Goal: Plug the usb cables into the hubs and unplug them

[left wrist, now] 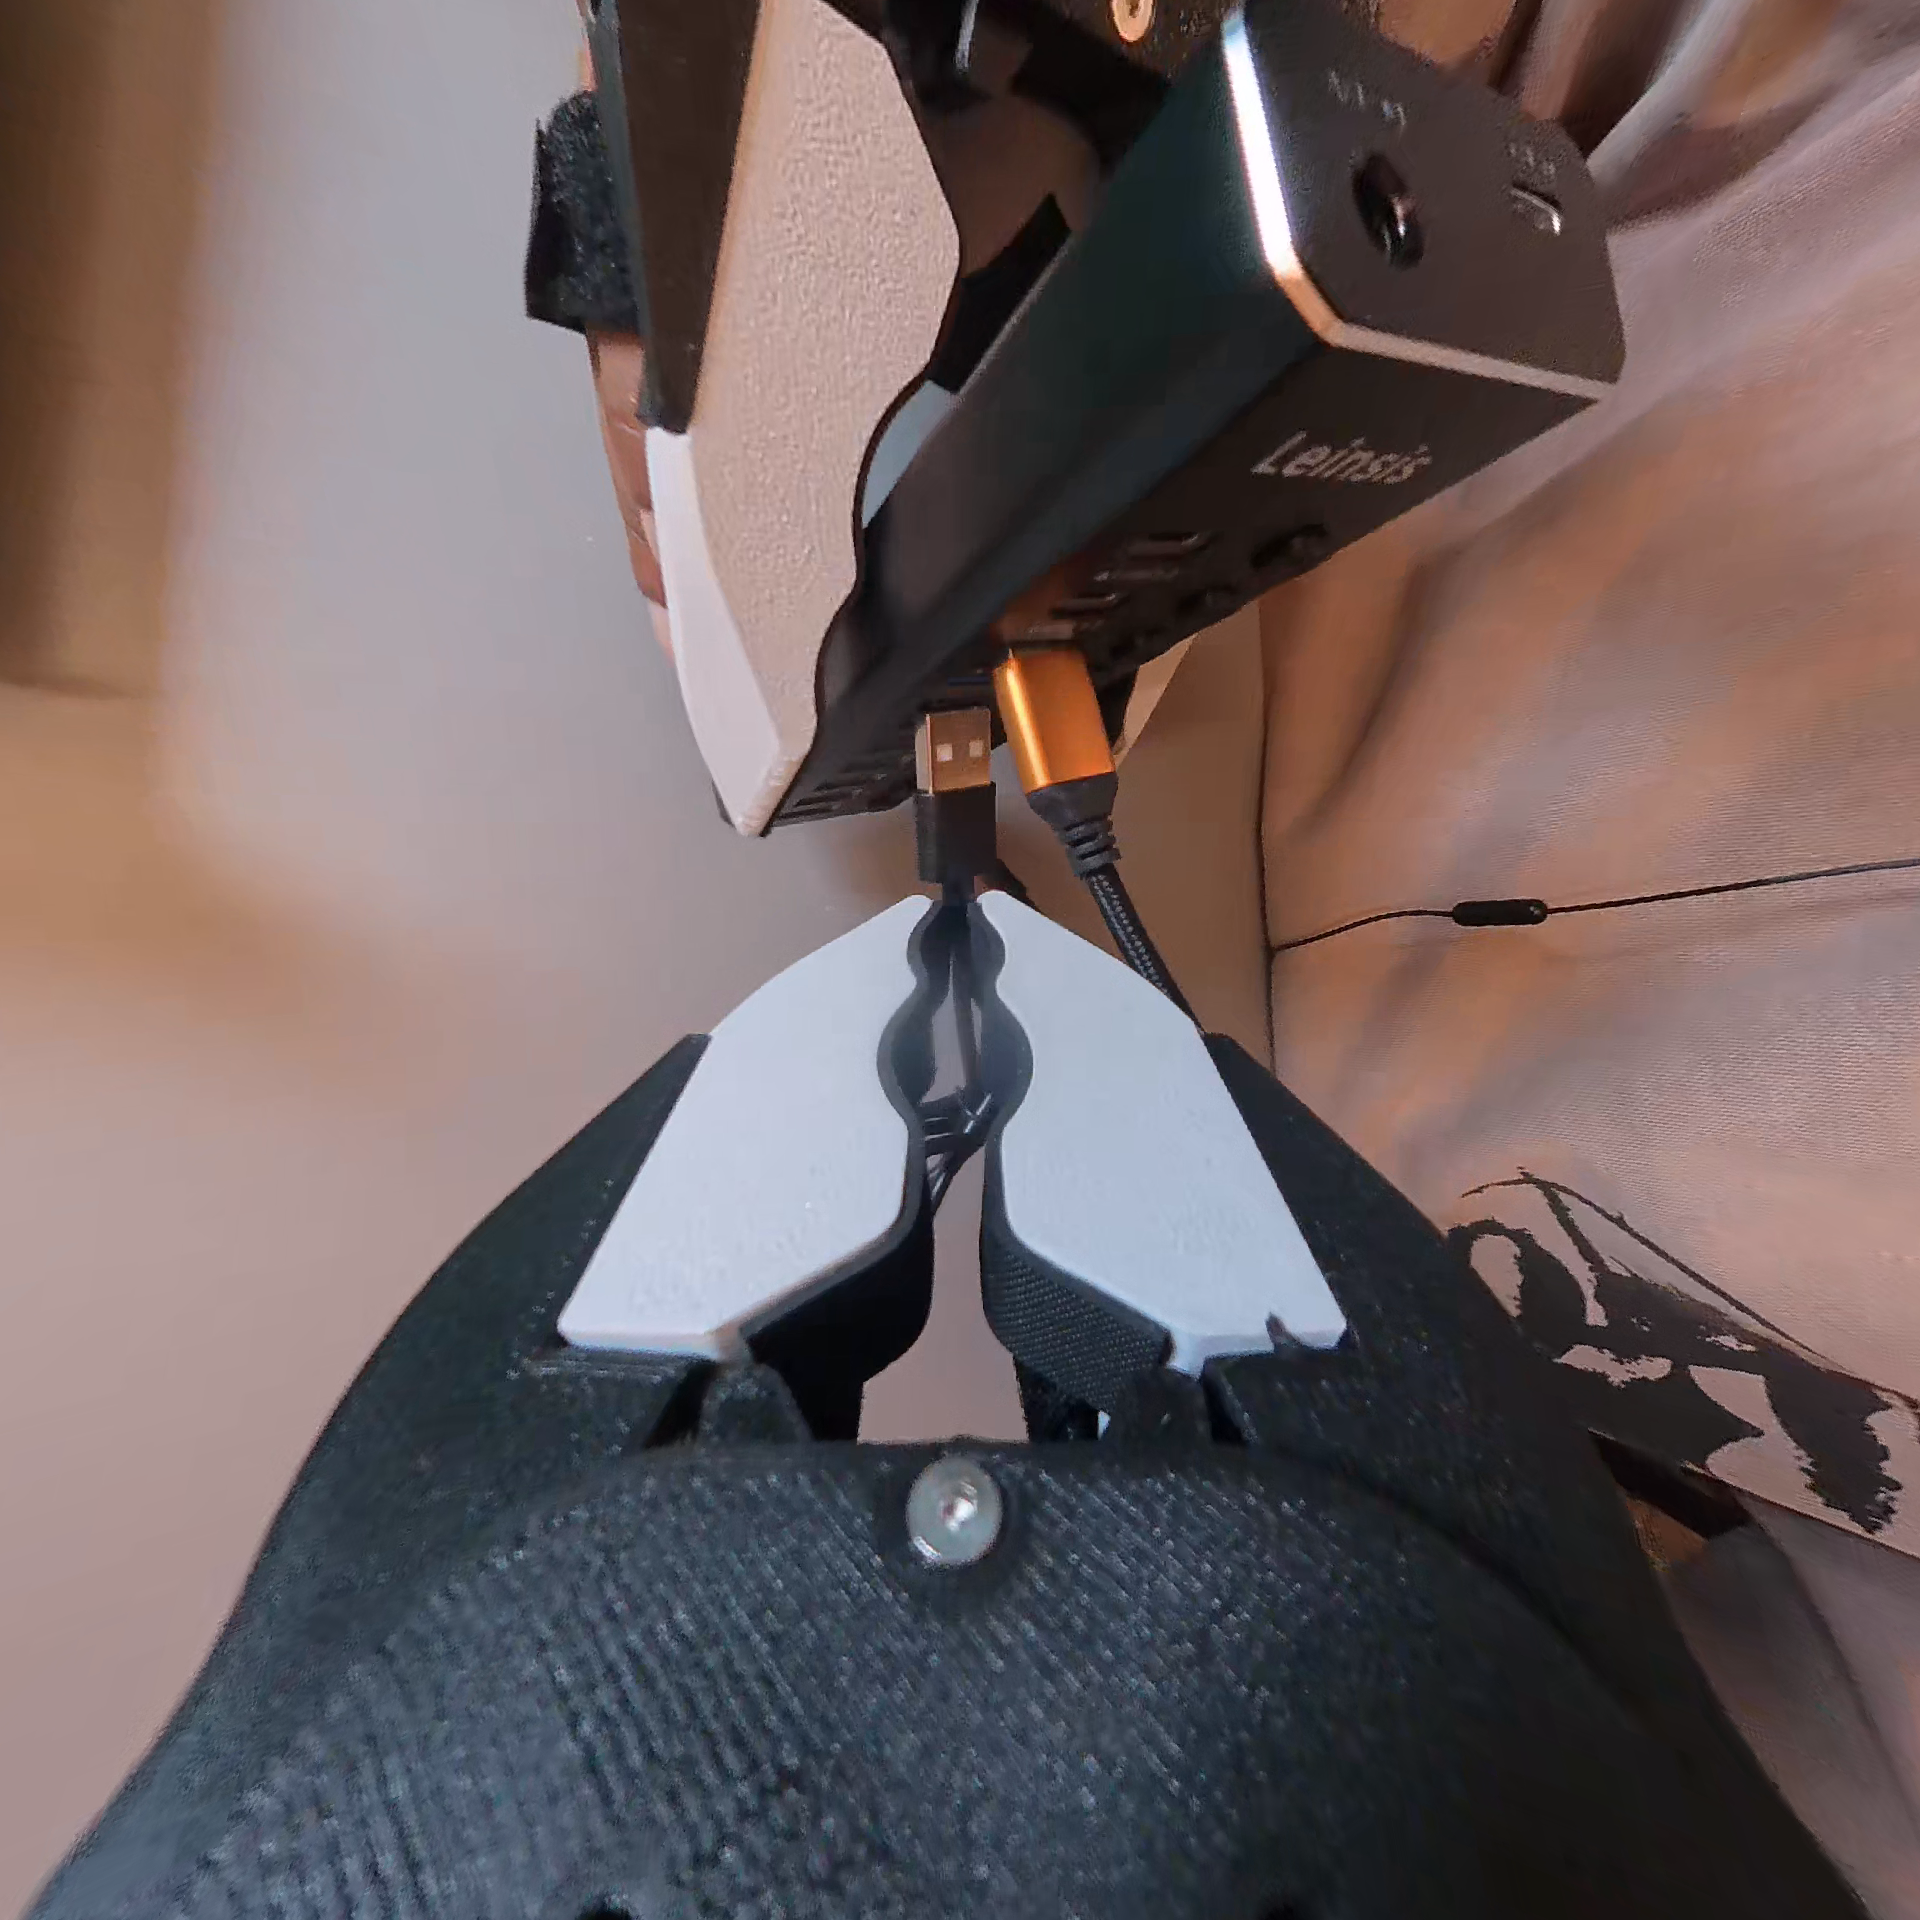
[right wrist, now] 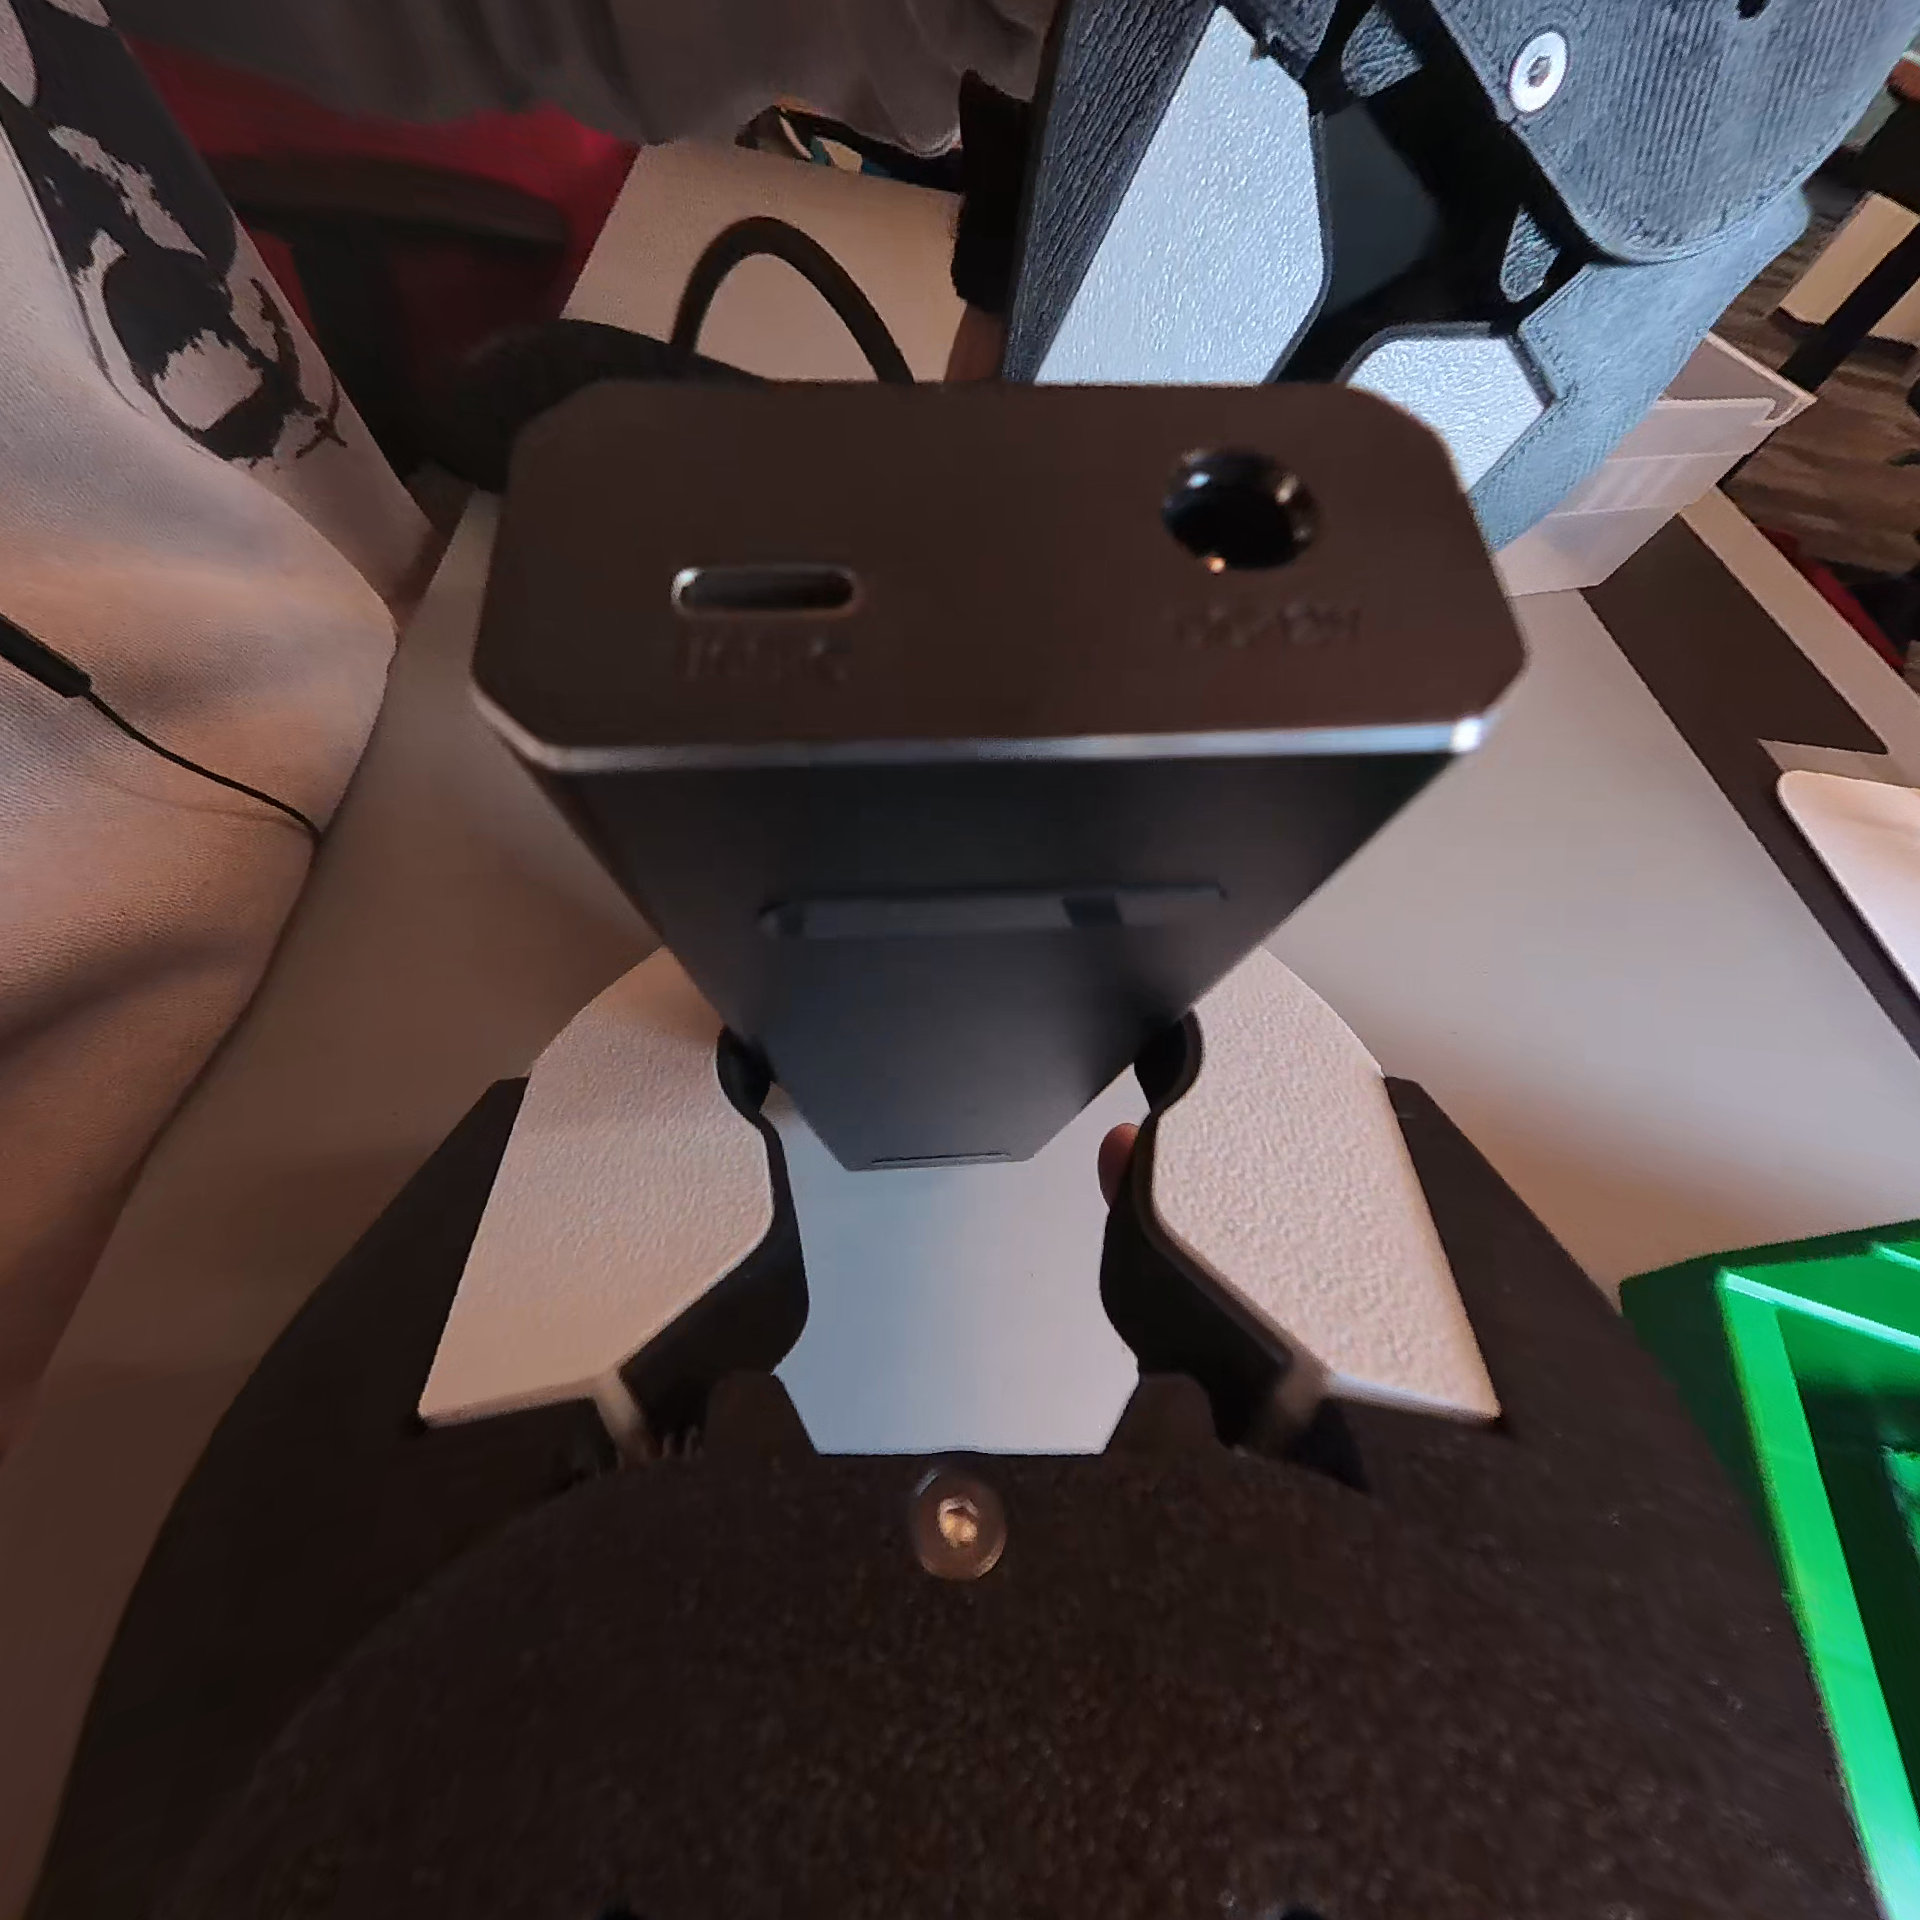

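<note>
A: Item one, clearances?

B: Left gripper was clenched on a thin black cable, its black USB plug standing clear of the fingers, tip at the port edge of the black hub; whether it had entered a port could not be told. At 3 o'clock of it, touching the hub, an orange plug sat seated, its braided cable running toward 5 o'clock.

A: Item two, the hub?

B: Held aloft above the white tabletop, grasped by the right gripper across its narrow sides, end face toward the camera.

A: Containers?

B: A green bin at 4 o'clock, cut off by the frame; contents unreadable. A clear box at 2 o'clock, partly hidden by the other gripper.

A: Hidden matters?

B: The hub's port row was mostly in shadow. A person's light printed shirt filled the 3 o'clock side.
</note>
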